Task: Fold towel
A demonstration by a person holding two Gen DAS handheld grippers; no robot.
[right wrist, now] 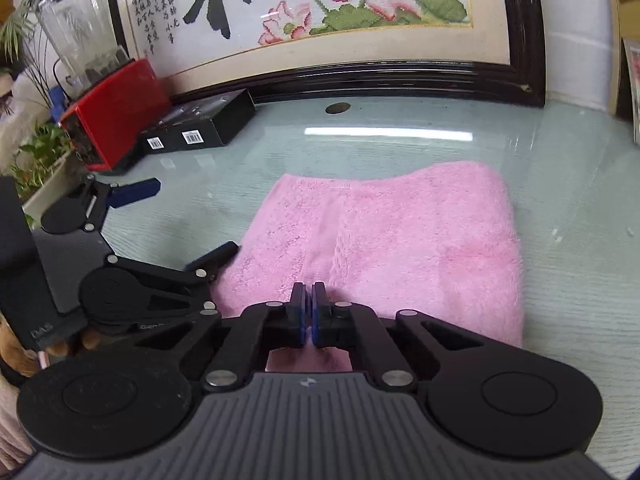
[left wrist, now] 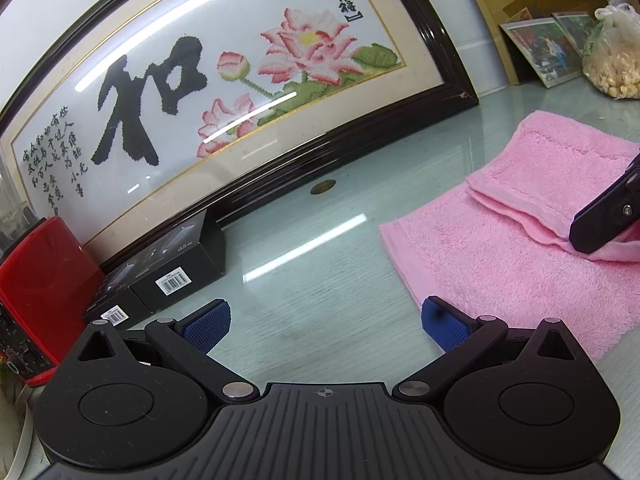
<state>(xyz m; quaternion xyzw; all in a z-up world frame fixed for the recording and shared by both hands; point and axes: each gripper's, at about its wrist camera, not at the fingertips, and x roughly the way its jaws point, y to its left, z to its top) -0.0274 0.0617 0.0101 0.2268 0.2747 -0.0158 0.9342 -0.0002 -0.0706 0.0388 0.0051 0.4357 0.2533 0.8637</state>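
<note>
1. One pink towel [right wrist: 400,248], lying on the glass-topped bench [right wrist: 400,140], near the middle, in front of the framed cross-stitch picture [left wrist: 224,80]. Already doubled over in part: in the left wrist view an upper layer with a hemmed edge sits over a lower layer spread flat.
2. Right tongs [right wrist: 308,312] closed narrow, pinching a bit of towel at its near edge; pink cloth visible between and below the blue pads.
3. Left tongs [left wrist: 324,324] spread wide, holding nothing, hovering over bare bench just beside the towel's left edge; right pad [left wrist: 444,328] close to the near-left corner of the cloth.
4. Handling, as a judgement: soft, light, limp terry; no stiffness to hold a shape, so likely to sag and drag from any single pinch. Fluffy pile, so a good bite for ribbed pads, little risk of slipping. Nothing fragile. Smooth glass underneath, so the whole cloth liable to slide when pulled.
5. Where to take hold: at hems and corners, two points on the same edge, one per tongs, to keep the lifted edge straight. Near-left corner the handiest spot for the free left tongs.
6. Count: one towel, two tongs, one framed picture, two black boxes with barcode labels [left wrist: 176,256], one red-based blender [right wrist: 108,120], one bag of pale nuts or kernels [left wrist: 612,56], two photo prints [left wrist: 540,50] leaning at the far right.
7. Stage: a fold partway made or being tidied; not settled by this view.
</note>
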